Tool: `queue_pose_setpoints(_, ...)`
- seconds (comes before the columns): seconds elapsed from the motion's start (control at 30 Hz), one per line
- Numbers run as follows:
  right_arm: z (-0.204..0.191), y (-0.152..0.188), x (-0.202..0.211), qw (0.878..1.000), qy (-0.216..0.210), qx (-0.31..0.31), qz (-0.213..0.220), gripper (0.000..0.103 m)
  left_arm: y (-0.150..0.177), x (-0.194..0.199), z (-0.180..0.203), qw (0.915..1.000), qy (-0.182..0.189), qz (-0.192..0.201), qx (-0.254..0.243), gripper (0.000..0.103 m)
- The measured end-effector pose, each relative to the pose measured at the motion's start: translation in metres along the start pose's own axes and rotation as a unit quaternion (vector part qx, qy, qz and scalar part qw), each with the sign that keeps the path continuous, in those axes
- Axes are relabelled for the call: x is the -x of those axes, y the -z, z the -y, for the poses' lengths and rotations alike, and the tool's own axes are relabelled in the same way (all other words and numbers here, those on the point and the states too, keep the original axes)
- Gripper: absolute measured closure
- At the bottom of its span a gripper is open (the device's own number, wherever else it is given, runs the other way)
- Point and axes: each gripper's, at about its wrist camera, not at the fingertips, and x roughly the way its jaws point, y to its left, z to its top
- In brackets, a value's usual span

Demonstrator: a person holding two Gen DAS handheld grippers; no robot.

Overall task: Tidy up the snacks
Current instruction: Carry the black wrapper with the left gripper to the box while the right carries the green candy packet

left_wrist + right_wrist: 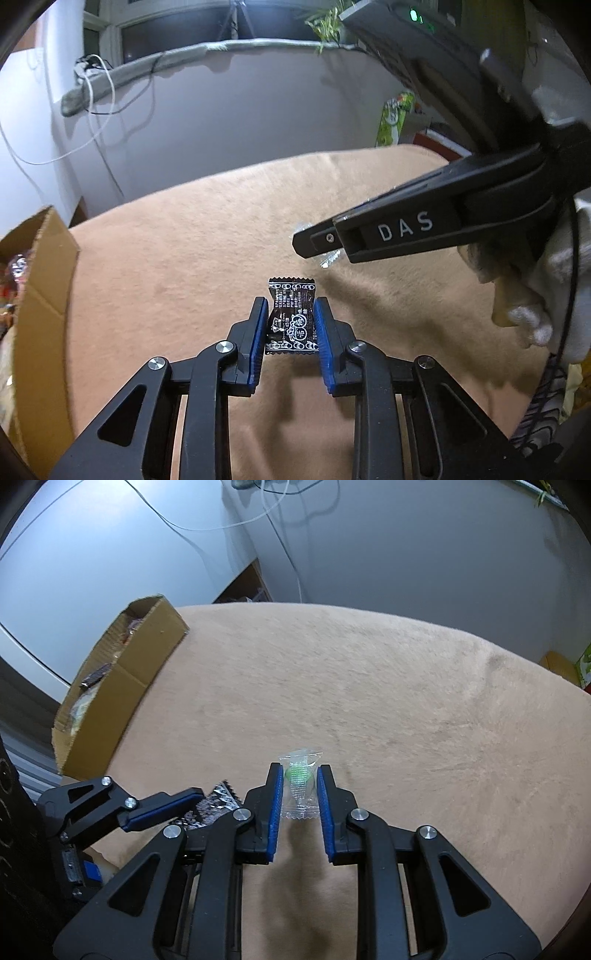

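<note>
Worktop [369, 686]: broad surface under a tan fleece cover; it carries every item listed below.

Cardboard box [125, 686]: open-topped, at the worktop's edge, toward ten o'clock in the right wrist view and nine o'clock in the left wrist view. Wrapped snacks lie inside; their kinds cannot be told.

Left hand-held gripper [291, 317]: black frame, blue ribbed pads, pointing steeply down at the cover. The pads are pressed on both long sides of the black snack packet. In the right wrist view it enters from eight o'clock, just beside the other tool.

Right hand-held gripper [299, 788]: same build, pads pinched onto the clear candy wrapper. In the left wrist view it reaches in from three o'clock, its fingers lettered "DAS", held by a hand in a white glove [532, 295].

Black snack packet [291, 314]: white print, crimped ends, caught between the left tool's pads; its far end juts out toward twelve o'clock beyond the fingertips.

Clear candy wrapper [300, 782]: transparent, a green sweet inside, upright between the right tool's pads, both crimped ends sticking out past them.
</note>
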Motion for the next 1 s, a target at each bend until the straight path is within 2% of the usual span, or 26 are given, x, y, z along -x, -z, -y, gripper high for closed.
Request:
queue_pose_setpoints(0.3,-0.029,0.002,0.025,0.999,-0.008,0.02,0.03,0.084,0.004,0.047,-0.018,0.9986,-0.01,0.045,0.027,0.079)
queue_pose_setpoints(0.57,-0.08,-0.011,0.044,0.996,-0.024,0.057,0.065,0.084,0.013,0.084,-0.046,0.995,-0.032,0.076,0.058,0.079)
queue_pose_setpoints(0.73,-0.117,-0.027,0.043,0.992,-0.041,0.081,0.084,0.084,0.021,0.105,-0.075,0.991,-0.053,0.09,0.084,0.079)
queue_pose_setpoints(1.0,-0.166,-0.046,0.028,0.988,-0.066,0.11,0.087,0.084,0.035,0.129,-0.122,0.9829,-0.092,0.104,0.121,0.079)
